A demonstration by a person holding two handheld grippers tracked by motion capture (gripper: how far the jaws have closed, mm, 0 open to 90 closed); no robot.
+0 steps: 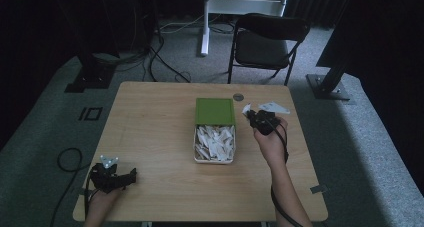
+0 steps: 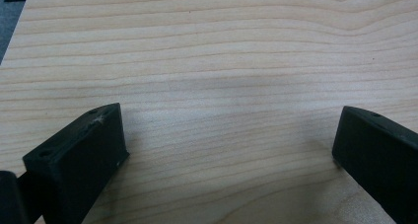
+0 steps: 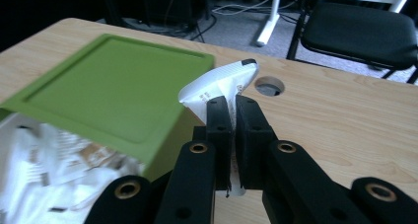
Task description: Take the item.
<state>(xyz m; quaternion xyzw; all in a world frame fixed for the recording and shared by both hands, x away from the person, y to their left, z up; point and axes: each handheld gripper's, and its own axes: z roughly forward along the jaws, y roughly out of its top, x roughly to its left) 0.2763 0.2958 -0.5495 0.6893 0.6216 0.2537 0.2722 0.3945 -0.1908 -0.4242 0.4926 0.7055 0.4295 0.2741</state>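
My right gripper (image 3: 231, 101) is shut on a small white packet (image 3: 223, 83), which sticks up above its jaws. In the high view that gripper (image 1: 251, 115) hangs just right of the green lid (image 1: 215, 111), with the white packet (image 1: 246, 109) at its tip. The lid partly covers a white box (image 1: 214, 160) holding several white packets (image 1: 215, 143). My left gripper (image 1: 131, 177) rests near the table's front left corner. In the left gripper view the jaws of my left gripper (image 2: 229, 135) stand wide apart over bare wood with nothing between them.
The wooden table (image 1: 150, 122) has a round cable hole (image 1: 238, 96) behind the box. A black folding chair (image 1: 267, 42) and a white stand (image 1: 205, 22) are on the carpet beyond the far edge. Cables trail on the floor at left.
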